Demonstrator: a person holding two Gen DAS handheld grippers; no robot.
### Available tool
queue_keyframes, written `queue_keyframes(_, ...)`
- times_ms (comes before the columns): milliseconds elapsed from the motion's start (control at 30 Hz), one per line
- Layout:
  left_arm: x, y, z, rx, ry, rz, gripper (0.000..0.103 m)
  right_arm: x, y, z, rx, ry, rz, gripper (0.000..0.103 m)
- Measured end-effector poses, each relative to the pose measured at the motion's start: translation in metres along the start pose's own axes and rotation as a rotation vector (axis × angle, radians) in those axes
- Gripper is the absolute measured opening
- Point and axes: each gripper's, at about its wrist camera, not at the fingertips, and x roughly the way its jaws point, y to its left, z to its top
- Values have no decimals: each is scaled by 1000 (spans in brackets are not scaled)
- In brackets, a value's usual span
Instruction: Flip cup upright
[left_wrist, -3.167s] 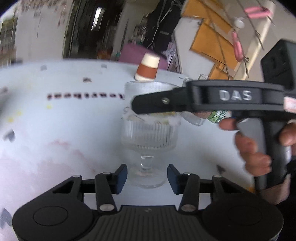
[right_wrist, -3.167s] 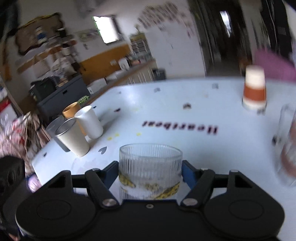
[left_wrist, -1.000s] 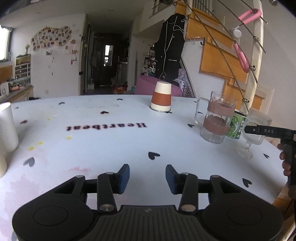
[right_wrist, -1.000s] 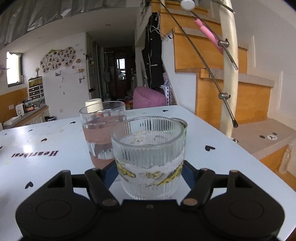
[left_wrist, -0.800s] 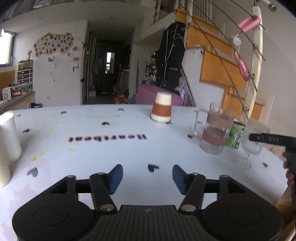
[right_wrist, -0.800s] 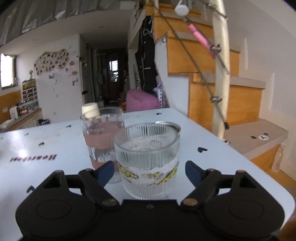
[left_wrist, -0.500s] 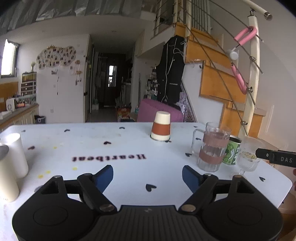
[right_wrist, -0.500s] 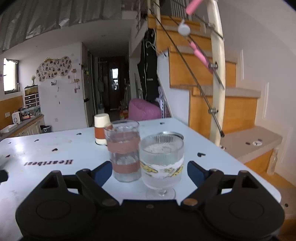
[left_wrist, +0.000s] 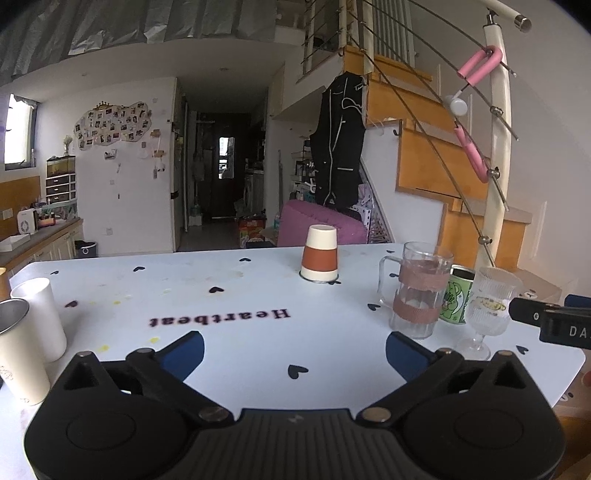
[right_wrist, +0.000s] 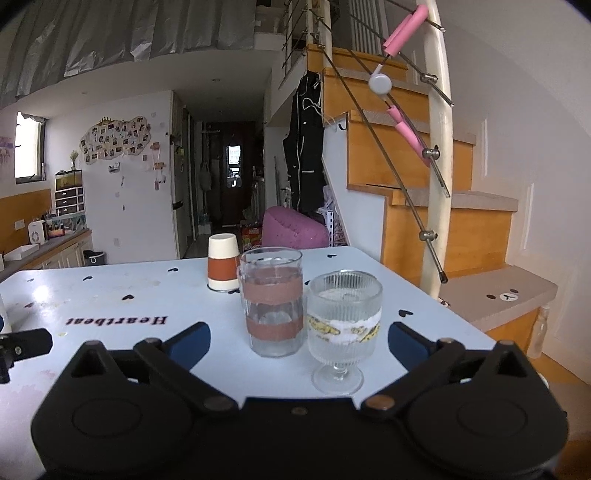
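Note:
A ribbed stemmed glass cup (right_wrist: 343, 325) stands upright on the white table (right_wrist: 110, 295) near its right edge; it also shows in the left wrist view (left_wrist: 485, 314). My right gripper (right_wrist: 299, 339) is open and empty, drawn back a little in front of the cup. My left gripper (left_wrist: 293, 347) is open and empty over the table's near middle. The right gripper's finger (left_wrist: 532, 317) shows at the right edge of the left wrist view, beside the cup.
A glass mug with brown bands (right_wrist: 271, 299) stands just left of the cup, a green can (left_wrist: 456, 299) behind. An upside-down orange-and-white paper cup (left_wrist: 319, 254) sits farther back. White and metal tumblers (left_wrist: 26, 332) stand at the left edge. The table edge (left_wrist: 569, 373) is close on the right.
My right gripper let go of the stemmed cup, opened wide and drew back from it. My left gripper opened wider and pulled back and up from the table.

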Motion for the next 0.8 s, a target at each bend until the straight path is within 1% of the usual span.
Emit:
queue_keyframes(367, -5, -1, -5, 0, 2, 10, 103, -12, 5, -4, 10, -5, -19, 103)
queue_keyframes(800, -7, -1, -4, -13, 1, 10, 103, -13, 7, -2, -9, -4, -19, 103)
